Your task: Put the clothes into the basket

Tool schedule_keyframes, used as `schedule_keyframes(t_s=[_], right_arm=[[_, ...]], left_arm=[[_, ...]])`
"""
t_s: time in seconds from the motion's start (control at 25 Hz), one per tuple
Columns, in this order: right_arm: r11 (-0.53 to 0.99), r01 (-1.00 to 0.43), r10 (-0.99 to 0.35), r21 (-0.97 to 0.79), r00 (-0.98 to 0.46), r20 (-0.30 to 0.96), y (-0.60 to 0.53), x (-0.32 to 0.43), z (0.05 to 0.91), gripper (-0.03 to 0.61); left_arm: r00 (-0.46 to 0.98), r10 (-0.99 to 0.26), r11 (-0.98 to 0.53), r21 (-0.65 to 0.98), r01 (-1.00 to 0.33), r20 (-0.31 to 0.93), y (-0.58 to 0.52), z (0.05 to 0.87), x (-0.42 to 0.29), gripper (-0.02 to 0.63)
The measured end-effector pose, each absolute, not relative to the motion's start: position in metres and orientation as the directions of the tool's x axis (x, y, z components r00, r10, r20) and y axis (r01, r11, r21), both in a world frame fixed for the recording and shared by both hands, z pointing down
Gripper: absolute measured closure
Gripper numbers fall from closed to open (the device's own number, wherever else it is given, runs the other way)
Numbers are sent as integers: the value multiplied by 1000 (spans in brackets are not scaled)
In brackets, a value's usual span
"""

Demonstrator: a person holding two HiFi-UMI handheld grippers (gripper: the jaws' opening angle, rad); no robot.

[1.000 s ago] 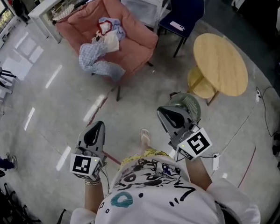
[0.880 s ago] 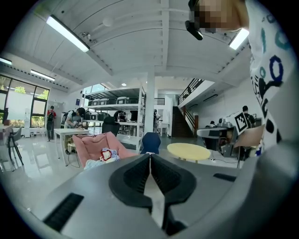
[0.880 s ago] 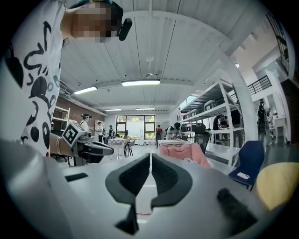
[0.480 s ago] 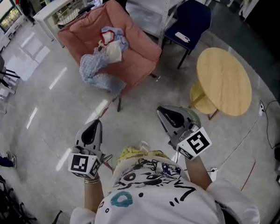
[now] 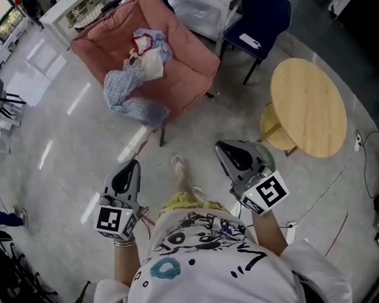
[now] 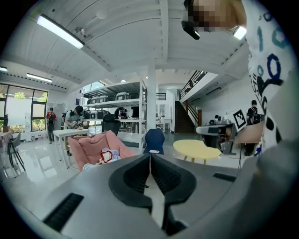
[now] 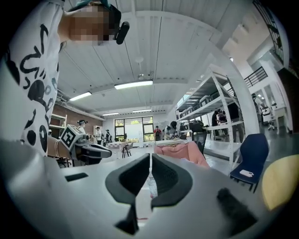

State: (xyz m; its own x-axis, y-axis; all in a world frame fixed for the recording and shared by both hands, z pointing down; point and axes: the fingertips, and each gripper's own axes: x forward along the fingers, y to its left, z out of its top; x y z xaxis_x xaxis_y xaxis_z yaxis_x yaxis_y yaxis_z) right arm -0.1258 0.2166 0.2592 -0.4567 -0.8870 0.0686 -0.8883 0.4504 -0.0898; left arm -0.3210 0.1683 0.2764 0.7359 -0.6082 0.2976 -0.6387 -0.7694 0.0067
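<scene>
Pink armchair (image 5: 188, 59) w/ the clothes (image 5: 126, 87) sits well ahead of you; nothing picked up yet. Your left gripper (image 5: 131, 167) & right gripper (image 5: 222, 148) are both closed, empty.

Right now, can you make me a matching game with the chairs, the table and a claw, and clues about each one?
Things:
1. pink padded armchair
2. dark blue chair
3. round pale wooden table
4. left claw

Clues:
A. shut, holding nothing
B. small white object on its seat
C. heap of blue and white clothes on it
D. nearest the right claw

Pairs: 1-C, 2-B, 3-D, 4-A
</scene>
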Motion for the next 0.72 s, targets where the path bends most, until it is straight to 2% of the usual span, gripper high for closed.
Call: schedule_keyframes(t_s=[0.44, 0.72], right_arm=[[430, -899, -893, -80, -437, 106, 121, -93, 262, 548], [473, -881, -876, -11, -472, 100, 39, -98, 248, 548]], left_arm=[[760, -581, -783, 57, -620, 290, 67, 286, -283, 592], [745, -606, -766, 50, -641, 278, -16, 276, -288, 592]])
